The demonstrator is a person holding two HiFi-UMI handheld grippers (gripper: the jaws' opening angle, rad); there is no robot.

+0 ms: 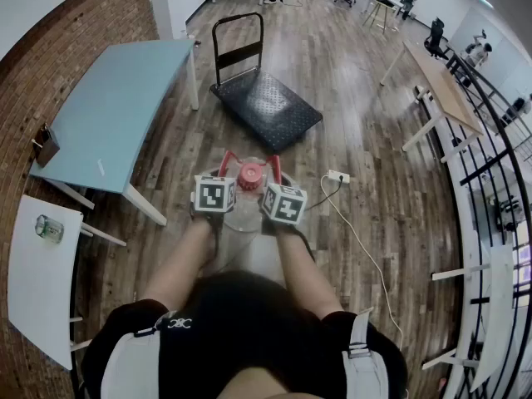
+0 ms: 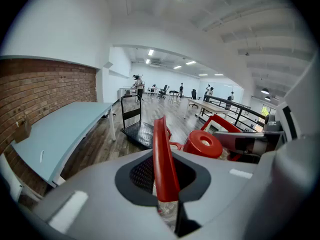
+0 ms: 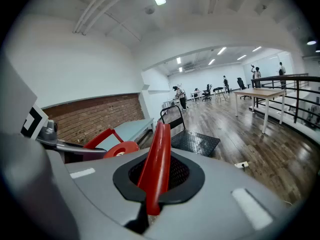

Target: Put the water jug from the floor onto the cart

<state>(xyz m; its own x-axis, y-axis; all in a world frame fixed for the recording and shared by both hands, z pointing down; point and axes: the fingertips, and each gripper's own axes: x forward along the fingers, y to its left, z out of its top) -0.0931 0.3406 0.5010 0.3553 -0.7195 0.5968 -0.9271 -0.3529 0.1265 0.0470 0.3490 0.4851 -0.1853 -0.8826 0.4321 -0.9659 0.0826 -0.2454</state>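
Observation:
The water jug (image 1: 243, 214) is clear with a red cap (image 1: 248, 175) and a red handle on each side. It is right in front of me, between my forearms. My left gripper (image 1: 224, 166) is shut on the left red handle (image 2: 162, 156). My right gripper (image 1: 273, 169) is shut on the right red handle (image 3: 156, 164). Each gripper view shows the cap beside its handle: cap (image 2: 202, 143), cap (image 3: 121, 149). The black flat cart (image 1: 266, 106) with an upright push bar stands a short way ahead. Whether the jug rests on the floor I cannot tell.
A light blue table (image 1: 116, 106) stands to the left by the brick wall, with a white table (image 1: 41, 273) nearer me. A white power strip (image 1: 337, 175) and its cable lie on the wood floor at right. A wooden table (image 1: 445, 81) and black railing (image 1: 490, 140) are further right.

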